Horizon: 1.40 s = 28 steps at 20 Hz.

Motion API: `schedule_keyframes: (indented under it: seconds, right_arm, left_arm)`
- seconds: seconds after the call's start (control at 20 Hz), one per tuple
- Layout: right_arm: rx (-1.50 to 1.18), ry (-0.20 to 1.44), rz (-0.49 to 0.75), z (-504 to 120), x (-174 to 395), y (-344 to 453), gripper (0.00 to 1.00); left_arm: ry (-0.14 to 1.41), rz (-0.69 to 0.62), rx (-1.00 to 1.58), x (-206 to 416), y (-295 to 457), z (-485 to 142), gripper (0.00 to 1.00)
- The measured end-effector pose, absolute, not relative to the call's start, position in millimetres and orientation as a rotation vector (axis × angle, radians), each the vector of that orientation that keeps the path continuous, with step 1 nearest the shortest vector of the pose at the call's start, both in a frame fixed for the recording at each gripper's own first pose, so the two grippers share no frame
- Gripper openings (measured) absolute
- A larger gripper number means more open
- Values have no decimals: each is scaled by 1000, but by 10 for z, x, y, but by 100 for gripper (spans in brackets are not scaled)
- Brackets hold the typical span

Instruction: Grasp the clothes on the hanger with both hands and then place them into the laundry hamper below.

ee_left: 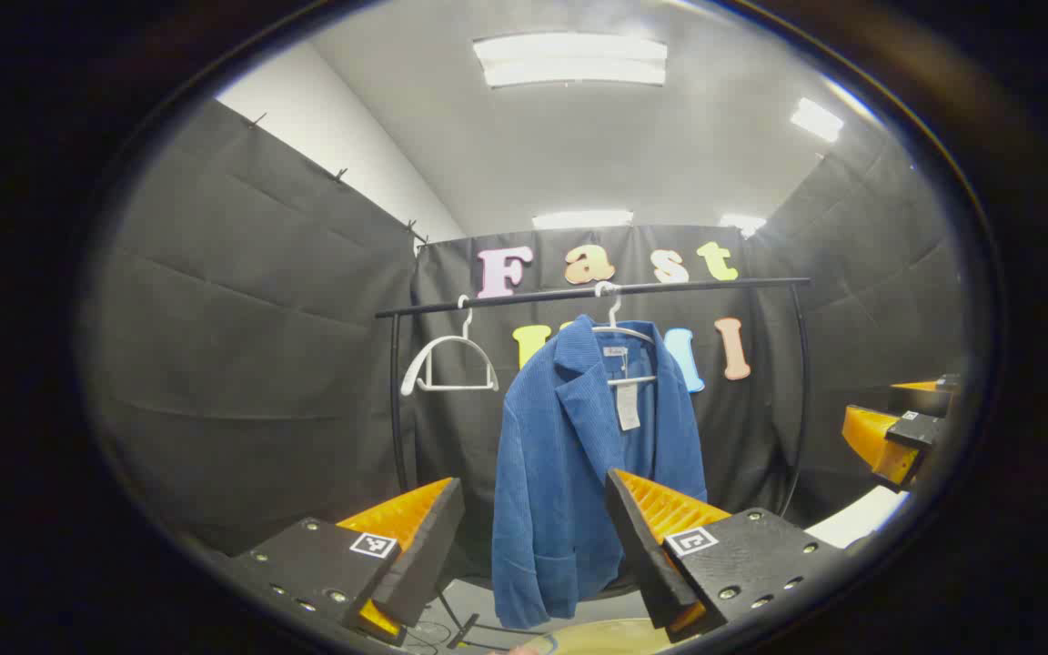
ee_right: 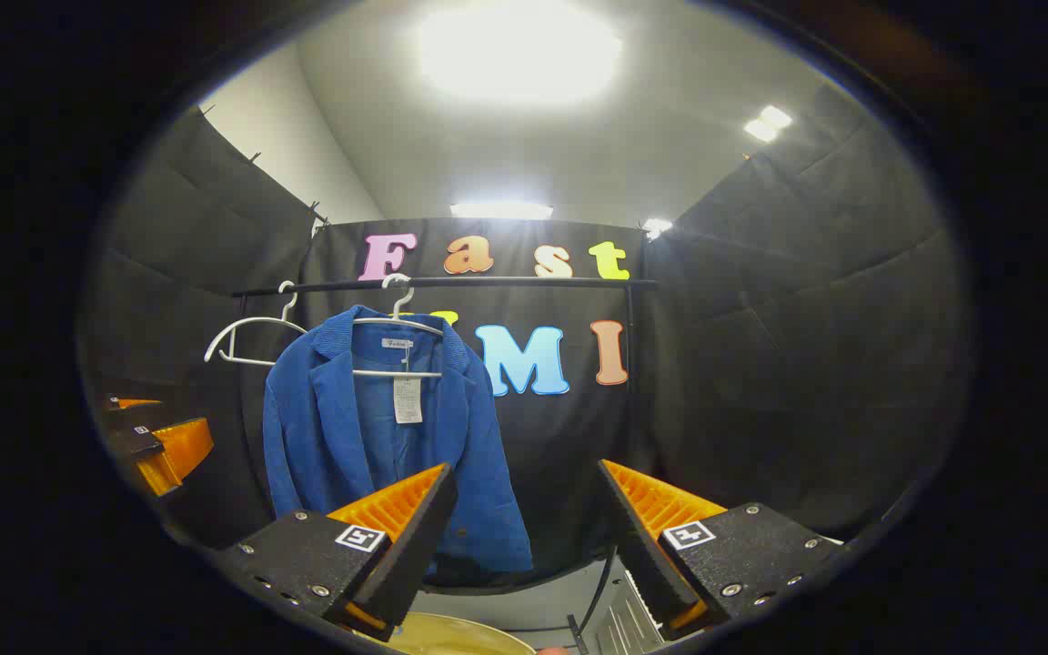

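Two grippers are raised in front of you, and both face a clothes rail. Your left gripper has its fingers spread wide apart and grasps nothing. Your right gripper is likewise released, its fingers parted around bare air.

In the left gripper view, a blue corduroy jacket hangs straight ahead, framed in the gap between the two fingers but well beyond them, not touching either. It hangs on a white hanger hooked over a black rail that runs across the back of the booth. A paper tag dangles inside the open collar. A second white hanger, with nothing on it, hangs on the rail to the left of the jacket. At the right edge of this view you can see your right gripper, farther off.

In the right gripper view, the jacket sits to the left of centre, behind and above the left-hand finger, again apart from it. The bare hanger hangs just beside it on the left. Your left gripper shows at the far left edge.

At the bottom of both views, a pale yellowish curved rim peeks up below the fingers; you cannot tell from so small a piece whether it is the hamper.
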State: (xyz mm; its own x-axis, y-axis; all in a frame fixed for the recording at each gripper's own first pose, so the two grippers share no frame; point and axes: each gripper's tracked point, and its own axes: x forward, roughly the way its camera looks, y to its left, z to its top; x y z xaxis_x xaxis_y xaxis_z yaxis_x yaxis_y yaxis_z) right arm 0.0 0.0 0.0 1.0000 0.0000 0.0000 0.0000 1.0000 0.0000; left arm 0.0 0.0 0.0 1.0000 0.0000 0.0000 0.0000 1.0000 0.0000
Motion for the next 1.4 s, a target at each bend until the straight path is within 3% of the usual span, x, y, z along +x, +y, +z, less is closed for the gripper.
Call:
schedule_keyframes:
  seconds: [0.8, 1.4]
  right_arm:
    - [8, 29, -1, -90, 47, -20, 94]
    - [24, -4, 70, 66, 659, 69, 95]
  left_arm:
    - [27, -10, 7, 49, -73, -71, 90]
    - [-15, 23, 1, 574, -297, 157, 90]
